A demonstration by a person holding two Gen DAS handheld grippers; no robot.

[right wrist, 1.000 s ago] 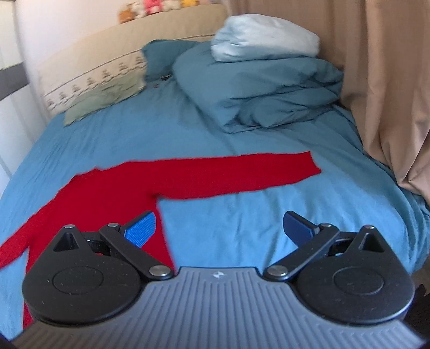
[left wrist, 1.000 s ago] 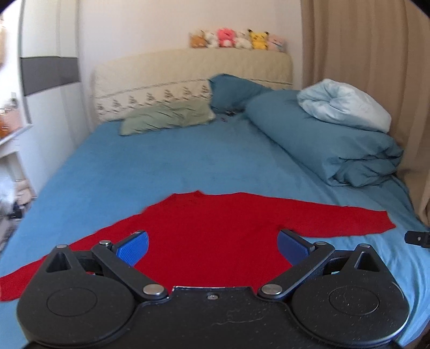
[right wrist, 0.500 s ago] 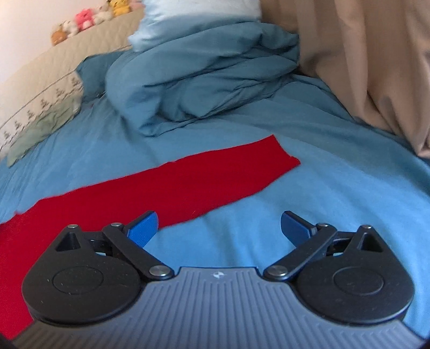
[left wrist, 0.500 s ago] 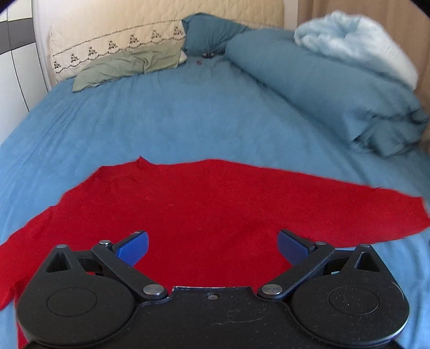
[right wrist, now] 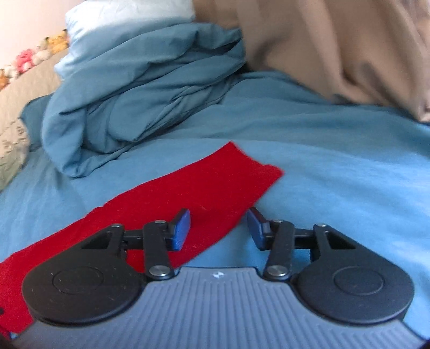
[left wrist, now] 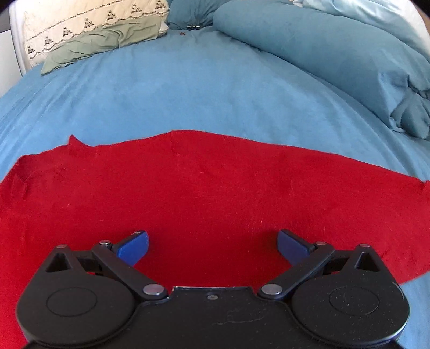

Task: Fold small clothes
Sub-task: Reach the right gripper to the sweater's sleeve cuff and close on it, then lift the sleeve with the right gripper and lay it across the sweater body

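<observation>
Bedding filled both wrist views, and across it a red garment [left wrist: 215,193] lay spread flat on the blue bedsheet [left wrist: 204,94]. In the left wrist view, at the upper left of the frame, a cream embroidered headboard cushion [left wrist: 80,24] stood behind a sage green pillow [left wrist: 107,37]; a teal pillow [left wrist: 188,10] sat at the top centre, and a folded teal duvet [left wrist: 336,53] ran down the upper right. The garment crossed the middle of that frame from edge to edge, its far hem curving through the centre. At the bottom, the left gripper [left wrist: 212,247] hung over the red cloth with its blue pads spread wide apart and nothing between them but the fabric lying below; whether the pads touched the cloth could not be told. In the right wrist view, which was somewhat blurred, plush toys [right wrist: 29,57] showed at the upper left, the duvet [right wrist: 139,94] was heaped left of centre, and a beige curtain [right wrist: 336,45] hung at the upper right. One sleeve [right wrist: 188,193] of the garment ran from the lower left up to its cuff end just right of centre. The right gripper [right wrist: 218,228] sat low over that sleeve, its jaws closing with the sleeve's near edge between them, the pads not yet pressing on it.
</observation>
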